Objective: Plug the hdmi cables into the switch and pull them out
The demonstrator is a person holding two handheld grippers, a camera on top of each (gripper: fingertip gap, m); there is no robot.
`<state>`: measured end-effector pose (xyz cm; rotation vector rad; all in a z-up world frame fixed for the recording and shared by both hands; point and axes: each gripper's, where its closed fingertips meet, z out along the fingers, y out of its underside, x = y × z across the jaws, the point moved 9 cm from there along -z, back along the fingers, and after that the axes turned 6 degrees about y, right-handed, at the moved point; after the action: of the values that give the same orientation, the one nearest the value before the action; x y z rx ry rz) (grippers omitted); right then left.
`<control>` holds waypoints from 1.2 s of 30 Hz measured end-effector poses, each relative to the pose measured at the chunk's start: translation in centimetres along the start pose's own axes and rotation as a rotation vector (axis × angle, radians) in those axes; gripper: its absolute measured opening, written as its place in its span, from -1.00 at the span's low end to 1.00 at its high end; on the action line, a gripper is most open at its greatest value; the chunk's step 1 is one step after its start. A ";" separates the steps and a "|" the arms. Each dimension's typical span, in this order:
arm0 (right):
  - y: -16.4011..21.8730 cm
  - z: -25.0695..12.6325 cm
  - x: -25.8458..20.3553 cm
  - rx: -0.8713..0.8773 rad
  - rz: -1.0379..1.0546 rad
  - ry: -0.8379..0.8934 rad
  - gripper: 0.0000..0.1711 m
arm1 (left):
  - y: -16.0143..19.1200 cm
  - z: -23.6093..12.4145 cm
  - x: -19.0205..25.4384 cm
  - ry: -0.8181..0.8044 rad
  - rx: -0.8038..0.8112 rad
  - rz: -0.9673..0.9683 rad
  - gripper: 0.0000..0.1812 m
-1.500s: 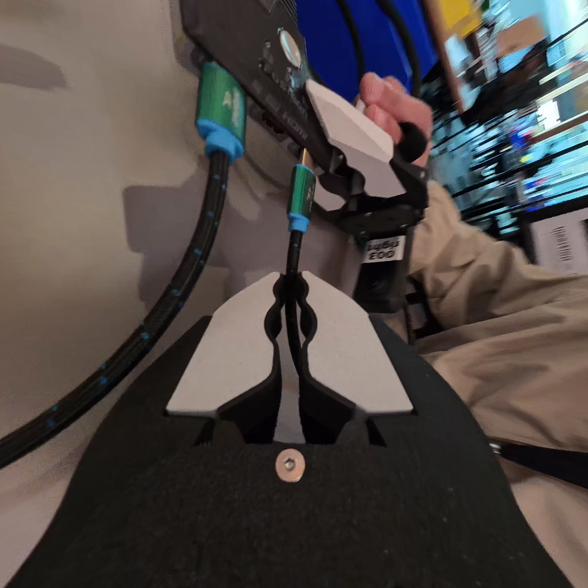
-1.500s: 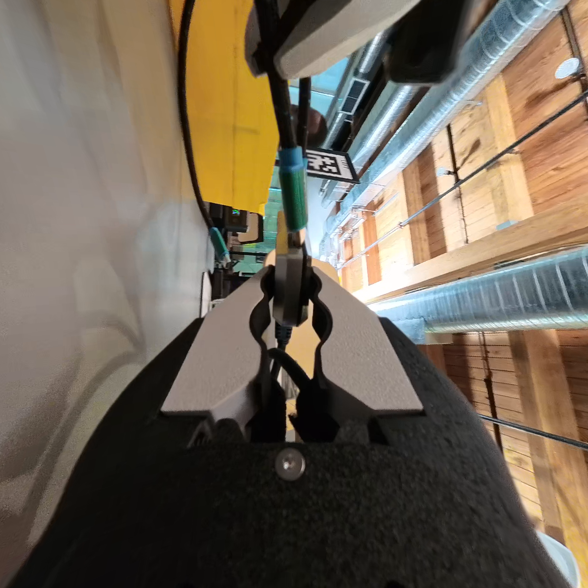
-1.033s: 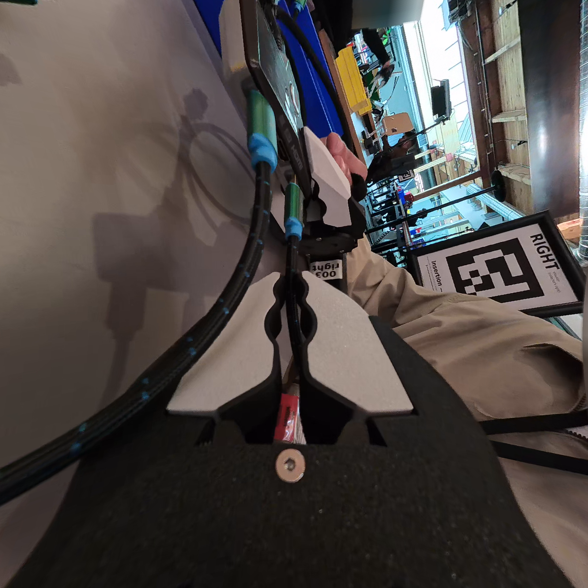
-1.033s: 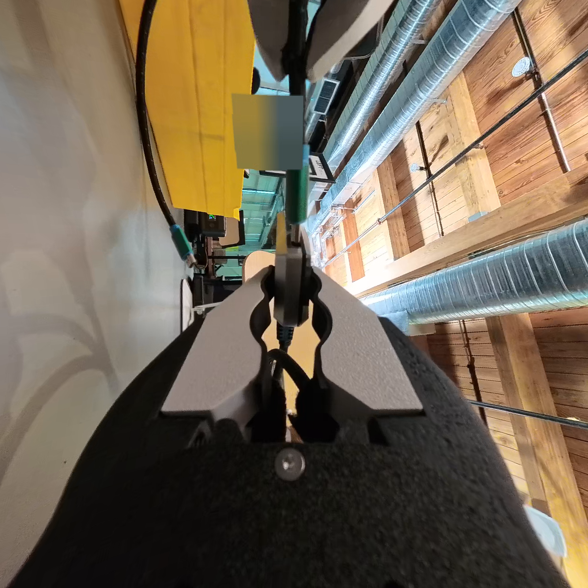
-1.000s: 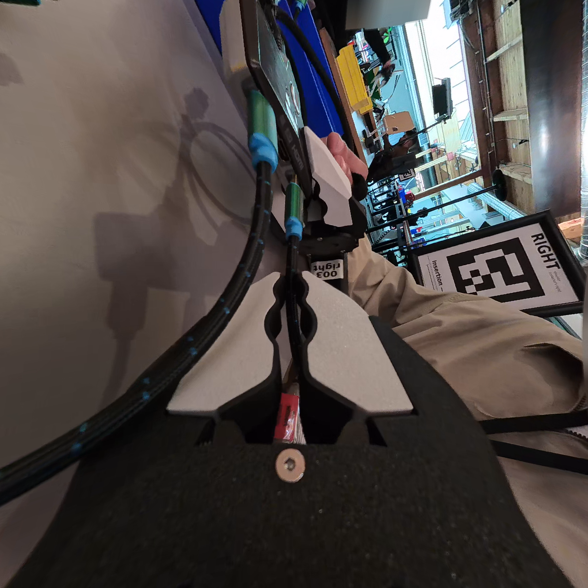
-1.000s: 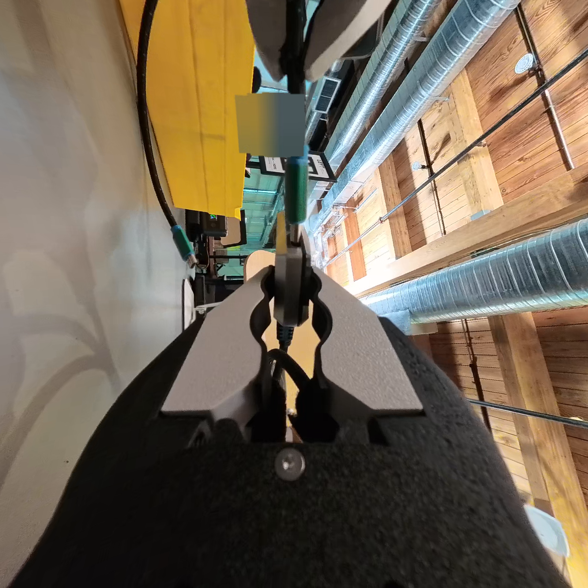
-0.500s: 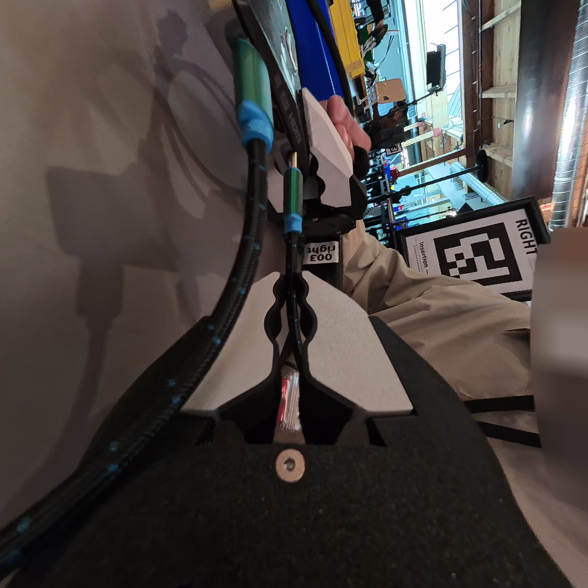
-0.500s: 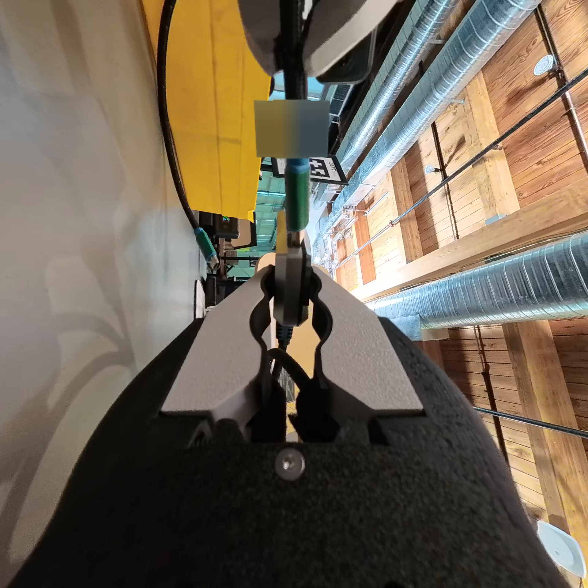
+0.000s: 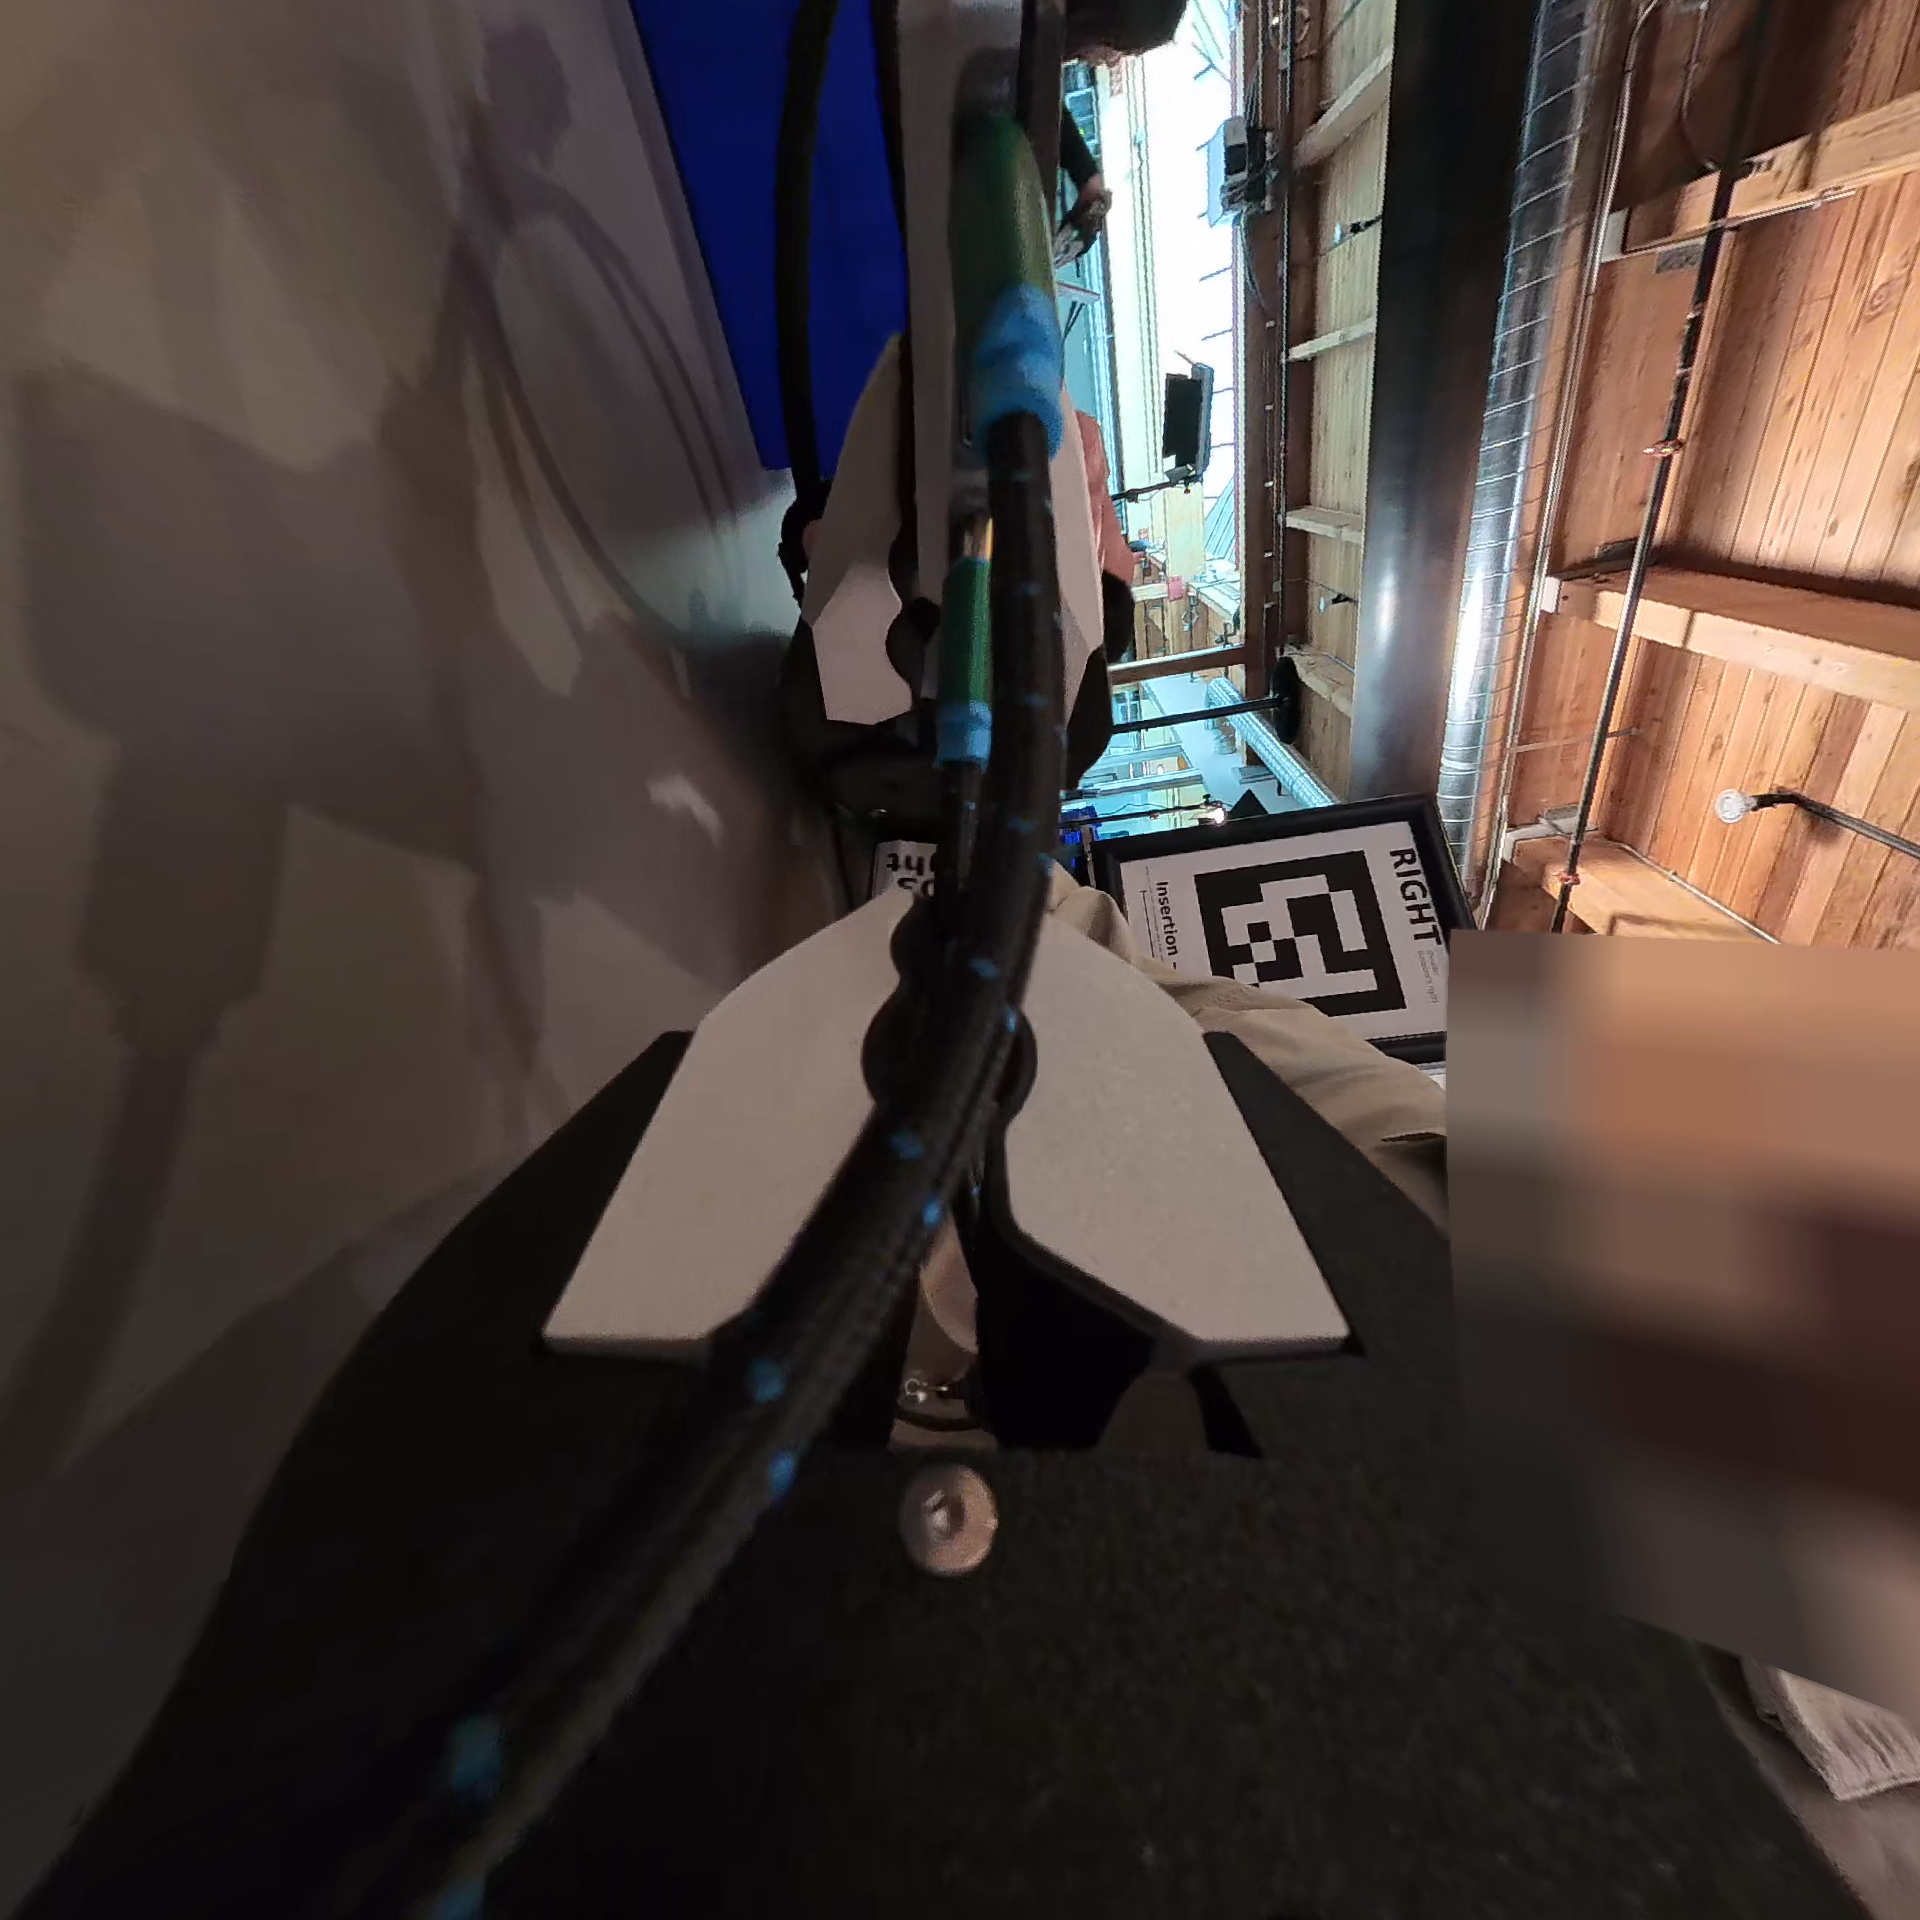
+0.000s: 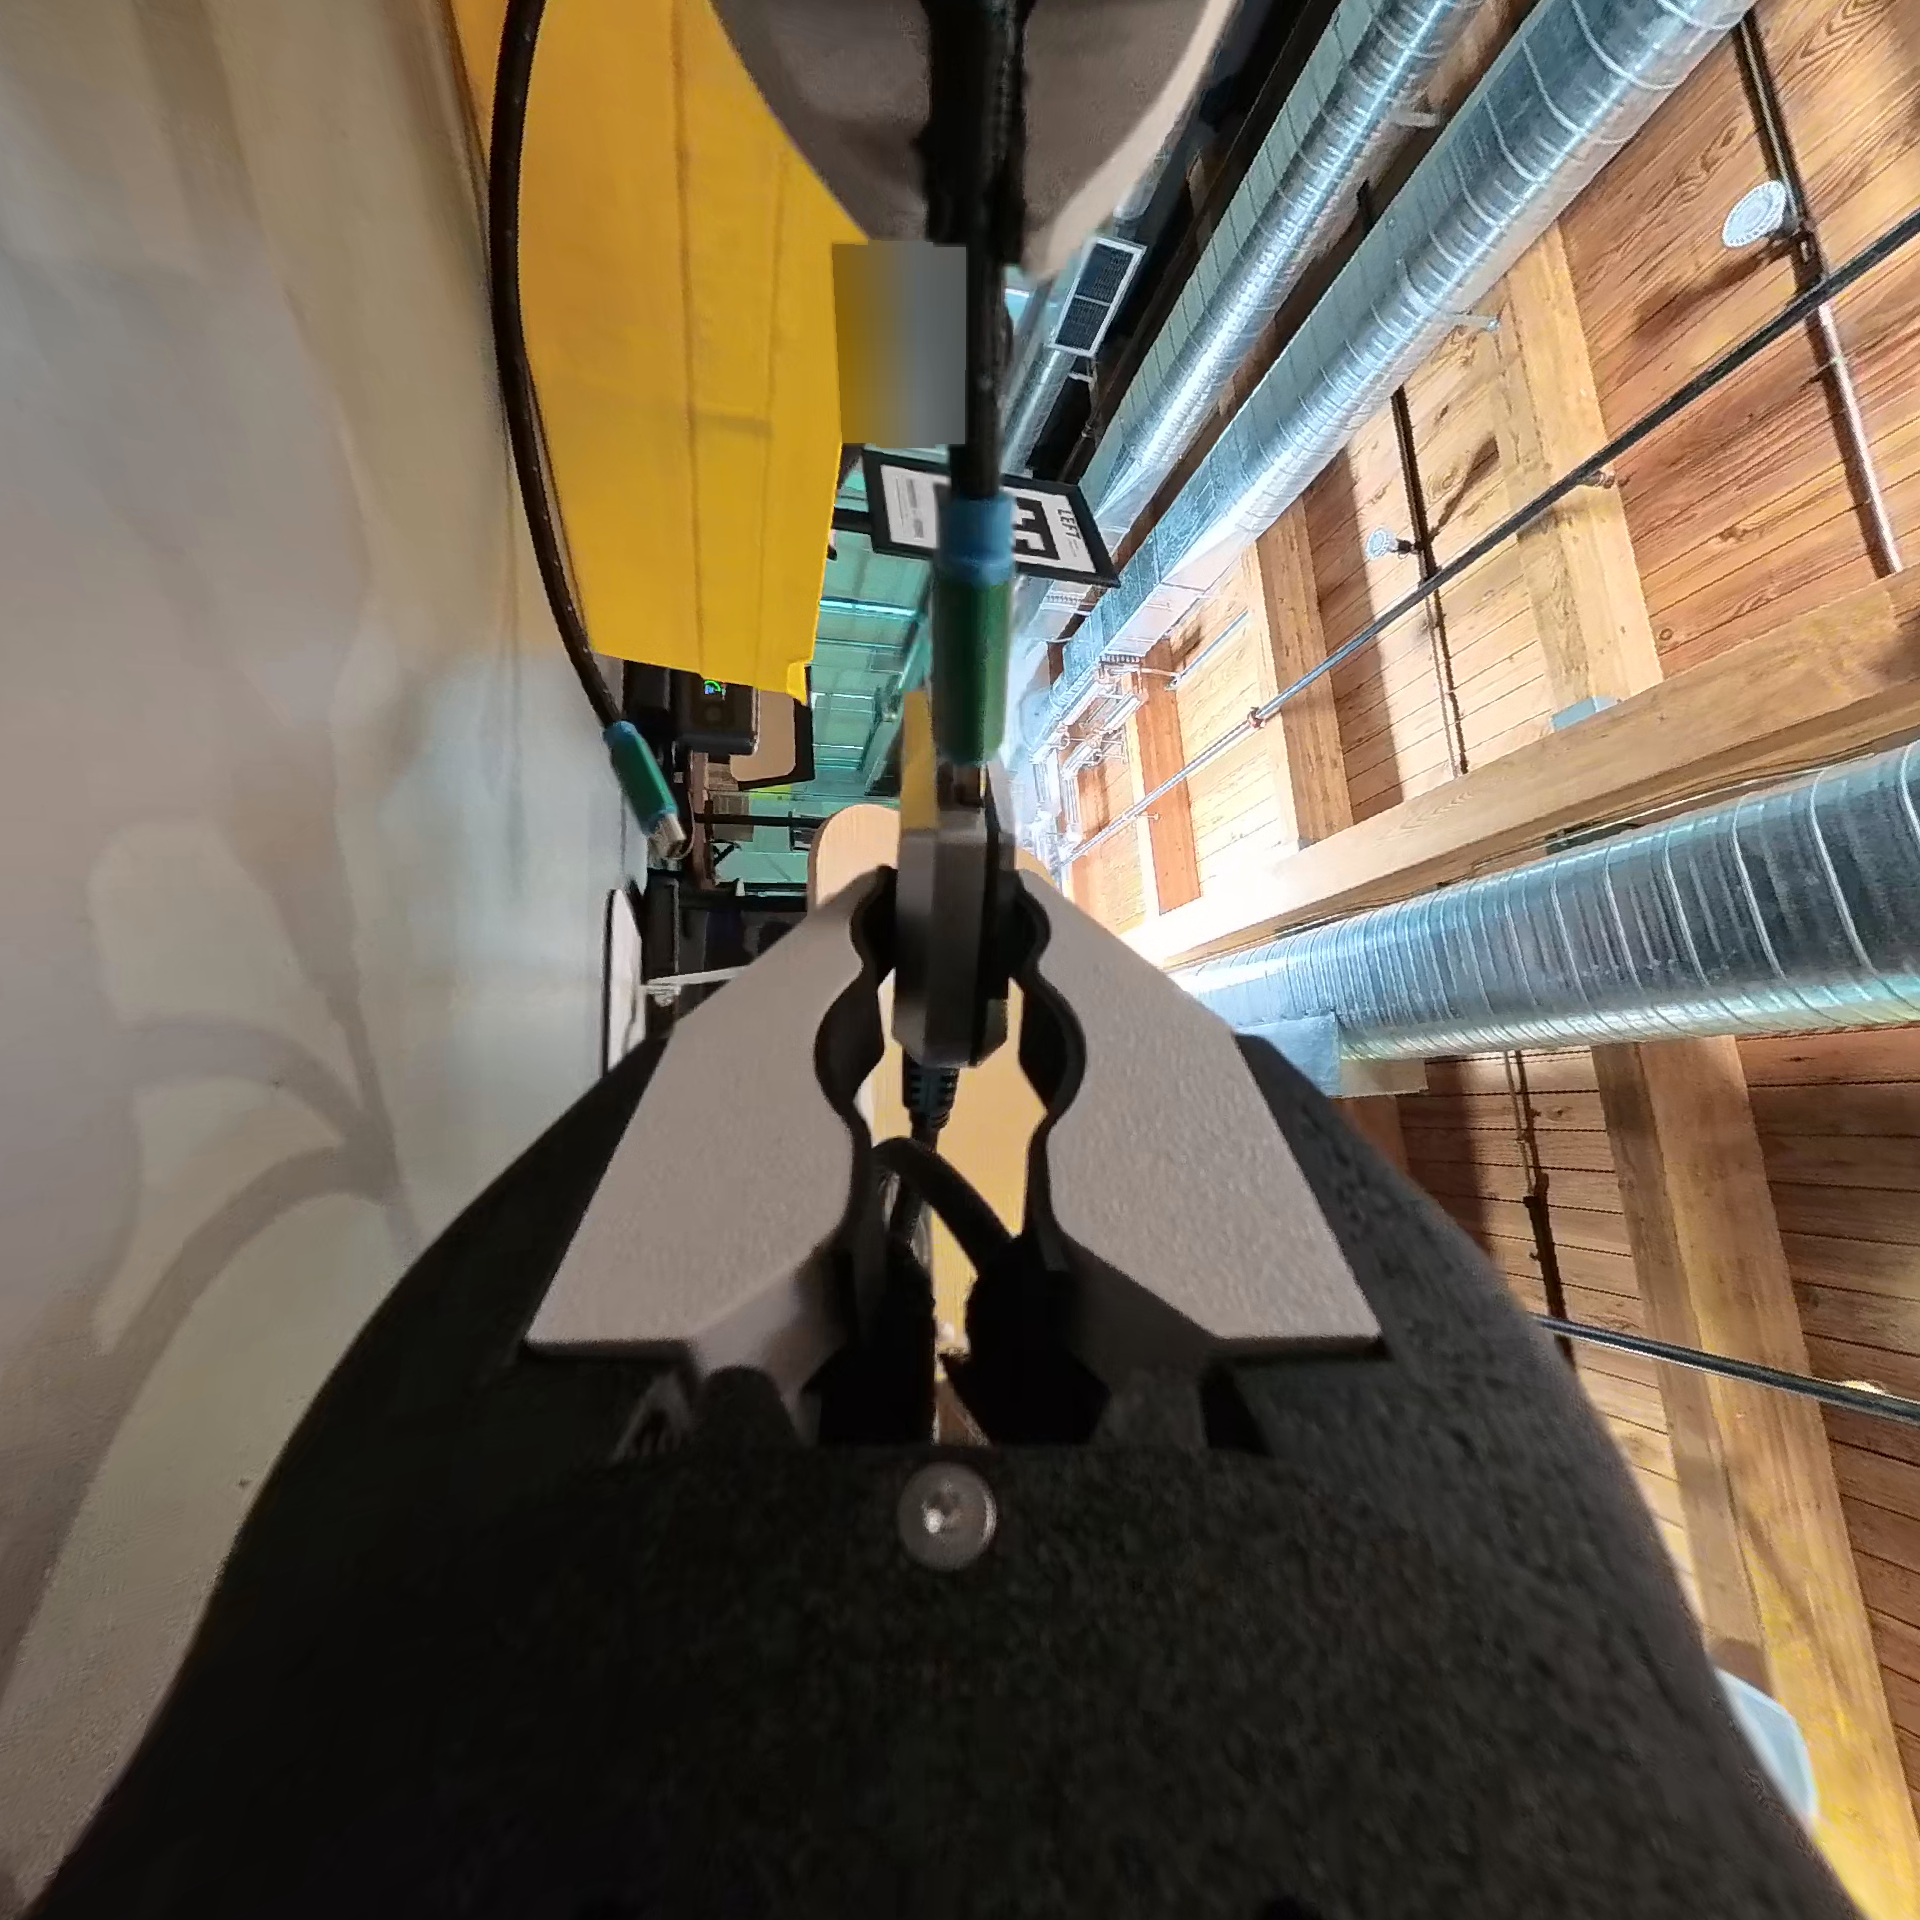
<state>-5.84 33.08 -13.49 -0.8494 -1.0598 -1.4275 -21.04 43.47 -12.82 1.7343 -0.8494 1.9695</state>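
Observation:
My left gripper [image 9: 935, 925] is shut on a thin black HDMI cable [image 9: 961, 821]. Its green plug [image 9: 964, 644], with a blue collar, points into the switch [image 9: 935, 436], which is seen edge-on between the right gripper's white fingers [image 9: 857, 582]. A thick braided cable [image 9: 1023, 665] with a larger green plug [image 9: 1003, 197] crosses in front of my left fingers. In the right wrist view my right gripper [image 10: 940, 883] is shut on the grey switch [image 10: 940, 935]. The green plug [image 10: 971, 644] meets its far edge. How deep it sits is hidden. The left gripper's fingers [image 10: 831, 94] show at the top.
A pale table surface [image 9: 260, 727] fills the left. A blue panel [image 9: 769, 260] and a framed marker sign [image 9: 1288, 935] stand beyond. A beige sleeve [image 9: 1247, 1049] is at the right. A loose teal-collared plug [image 10: 644, 779] lies by a yellow sheet [image 10: 675, 364]. My hands' fingertips stand some 9 cm from each other.
The left wrist view has swung round, and the thick braided cable now lies across my left fingers. The thin plug stays at the switch. The right gripper's hold is unchanged.

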 end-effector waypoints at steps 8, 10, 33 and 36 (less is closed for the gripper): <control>0.0 -0.3 0.6 0.011 0.002 0.039 -0.78 | -0.3 -0.9 0.1 0.024 0.028 -0.002 -0.93; -0.1 -0.3 0.5 0.011 -0.001 0.036 -0.78 | -0.2 -0.8 0.1 0.038 0.018 0.003 -0.94; -0.2 -0.3 0.0 0.015 0.021 -0.007 -0.78 | 0.0 0.3 -0.6 0.022 -0.072 0.028 -0.94; 0.1 -0.2 0.1 -0.022 0.024 -0.009 -0.78 | -0.4 0.2 -0.5 -0.020 0.005 0.115 -0.93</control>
<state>-5.73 32.90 -13.44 -0.8827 -1.0389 -1.4187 -20.59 43.70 -13.21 1.7464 -0.9725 2.0314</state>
